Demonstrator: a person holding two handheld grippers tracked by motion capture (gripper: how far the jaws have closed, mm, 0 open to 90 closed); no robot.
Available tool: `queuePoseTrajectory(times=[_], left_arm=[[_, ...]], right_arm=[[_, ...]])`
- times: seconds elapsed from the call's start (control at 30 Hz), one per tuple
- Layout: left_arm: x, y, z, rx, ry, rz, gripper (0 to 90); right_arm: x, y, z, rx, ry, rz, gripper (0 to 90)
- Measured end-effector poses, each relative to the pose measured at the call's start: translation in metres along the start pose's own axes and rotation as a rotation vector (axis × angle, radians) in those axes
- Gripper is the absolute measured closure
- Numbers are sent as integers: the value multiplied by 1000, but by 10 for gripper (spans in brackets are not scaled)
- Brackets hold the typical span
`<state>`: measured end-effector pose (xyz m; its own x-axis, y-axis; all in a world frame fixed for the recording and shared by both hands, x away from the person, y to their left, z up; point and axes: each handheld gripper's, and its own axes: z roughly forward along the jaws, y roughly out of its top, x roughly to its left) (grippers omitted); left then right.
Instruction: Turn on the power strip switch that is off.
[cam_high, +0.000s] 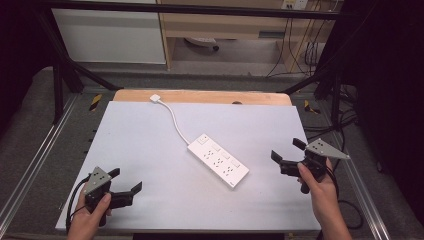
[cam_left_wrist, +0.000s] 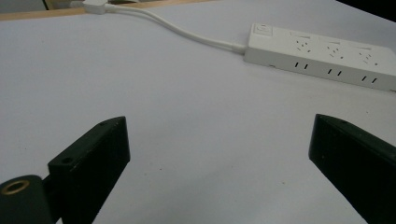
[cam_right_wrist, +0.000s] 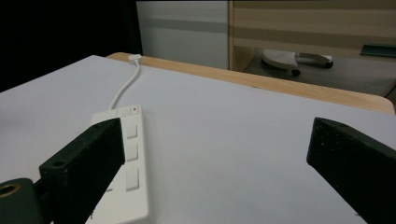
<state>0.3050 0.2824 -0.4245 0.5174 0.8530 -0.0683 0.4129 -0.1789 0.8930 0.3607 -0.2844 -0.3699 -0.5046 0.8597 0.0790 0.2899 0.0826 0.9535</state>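
A: How are the left gripper (cam_high: 131, 191) and right gripper (cam_high: 286, 153) held?

B: Fingers are spread apart, nothing gripped. The power strip (cam_high: 218, 160) is laid mid-worktop (cam_high: 140, 135), between them.

A: How is it best approached?

B: The hard, smooth, white plastic bar should be pinched across its narrow sides; the rounded cord (cam_high: 175, 121) beyond is left slack.

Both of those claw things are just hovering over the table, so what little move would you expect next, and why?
Probably the right gripper eases inward toward the white power strip. Both grippers stand open and hold nothing, and the strip lies flat mid-table, touched by neither. In the right gripper view the strip sits close by its jaw, while the left gripper looks farther off.
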Motion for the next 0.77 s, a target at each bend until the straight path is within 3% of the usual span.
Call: queuePoseTrajectory(times=[0.33, 0.47, 0.57, 0.77], left_arm=[[0, 0, 0, -1, 0, 0, 54], [0, 0, 0, -2, 0, -2, 55], [0, 0, 0, 0, -1, 0, 55], [-1, 0, 0, 2, -5, 5, 55]], right_arm=[[-14, -21, -14, -4, -44, 6, 51], [-20, -38, -12, 12, -58, 33, 51], [-20, -54, -4, 46, -66, 41, 57], [-7, -71, 21, 177, -17, 11, 52]])
